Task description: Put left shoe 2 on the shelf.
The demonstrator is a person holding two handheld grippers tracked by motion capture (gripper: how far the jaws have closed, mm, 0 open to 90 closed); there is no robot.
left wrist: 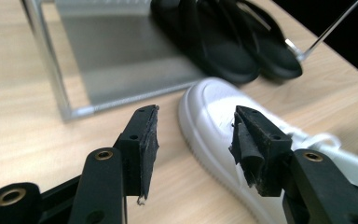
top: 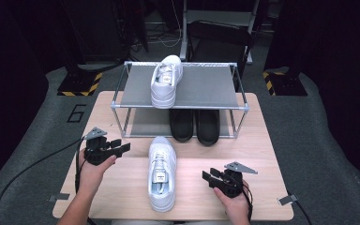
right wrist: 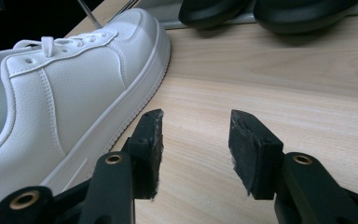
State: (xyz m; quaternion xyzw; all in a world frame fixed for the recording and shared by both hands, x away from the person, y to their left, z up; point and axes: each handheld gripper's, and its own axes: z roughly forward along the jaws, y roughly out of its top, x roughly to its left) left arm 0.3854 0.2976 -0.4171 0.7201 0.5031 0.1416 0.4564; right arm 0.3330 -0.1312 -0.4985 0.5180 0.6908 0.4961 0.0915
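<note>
Both jaws stand apart and empty: left gripper near the toe of the white shoe on the table, right gripper beside its heel side. Recommended: close on both sides, lift level, then set it beside its mate on the rack's top shelf. Black slippers occupy the lower shelf.

A white sneaker is lying on the pale wood-grain table. A second white sneaker is sitting on the grey shelf of a silver-framed rack, with a pair of black sandals showing beneath. Both the left gripper and the right gripper are showing black, each carrying a grey plate. Yellow-and-black stripes are marking the floor stands.
</note>
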